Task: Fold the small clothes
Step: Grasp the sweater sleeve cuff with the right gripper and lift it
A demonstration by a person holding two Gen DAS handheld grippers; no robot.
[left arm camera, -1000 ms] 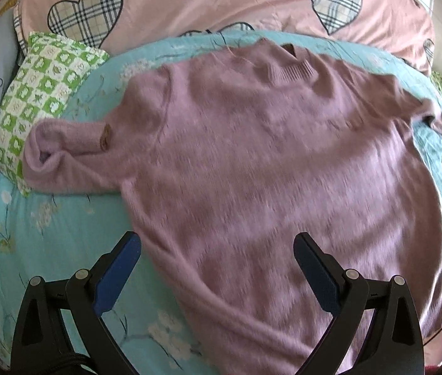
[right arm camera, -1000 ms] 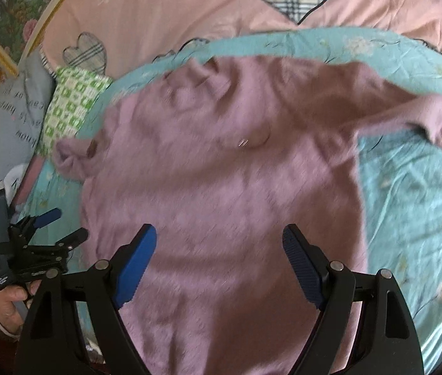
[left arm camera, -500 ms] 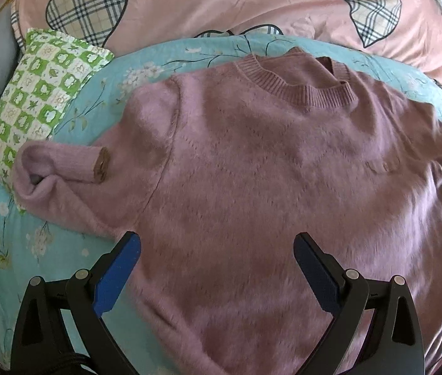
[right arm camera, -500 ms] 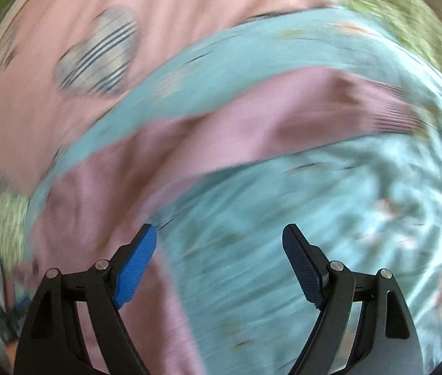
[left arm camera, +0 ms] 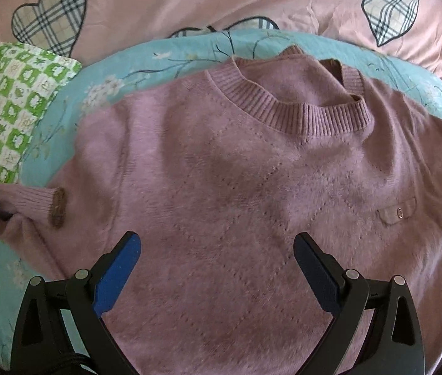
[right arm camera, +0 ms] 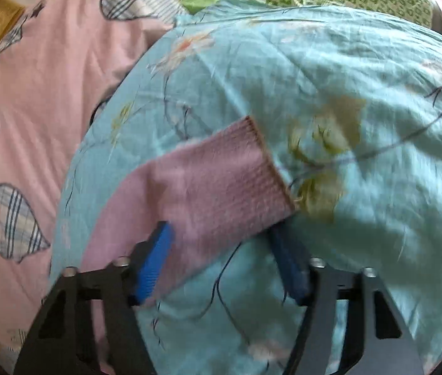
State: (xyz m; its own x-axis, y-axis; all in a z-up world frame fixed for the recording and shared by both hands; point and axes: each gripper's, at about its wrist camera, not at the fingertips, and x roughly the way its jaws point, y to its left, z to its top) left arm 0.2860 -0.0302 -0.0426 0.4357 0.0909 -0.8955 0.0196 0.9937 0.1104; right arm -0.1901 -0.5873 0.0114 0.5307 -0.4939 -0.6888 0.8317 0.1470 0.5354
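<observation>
Your left gripper [left arm camera: 216, 251] hangs over the lower chest of the sweater [left arm camera: 252, 187] with its blue pads spread wide, touching nothing. Your right gripper [right arm camera: 224, 256] is also spread, its two pads set on either side of the sweater's sleeve [right arm camera: 208, 193]; that view is blurred, and you cannot tell whether either pad touches the knit. In the left wrist view the sweater lies flat and face up on the turquoise floral bedspread [left arm camera: 164, 59], its long axis running from the hem near you up to the ribbed neckband [left arm camera: 286, 109], which points away toward the pink heart-patched quilt [left arm camera: 189, 0]. It is a fuzzy mauve knit with a faint diamond pattern of small holes across the front and a little pocket flap with a button [left arm camera: 399, 211] on the side to your right. The sleeve to your left [left arm camera: 23, 206] is bent back on itself, its ribbed cuff with a brown edge lying against the body, just beside a green checked pillow [left arm camera: 14, 118]. In the right wrist view the other sleeve stretches straight out across the bedspread [right arm camera: 346, 78], its long axis slanting up and to the right, and it ends in a ribbed cuff [right arm camera: 264, 168] with a thin brown trim, pointing away from the gripper.
</observation>
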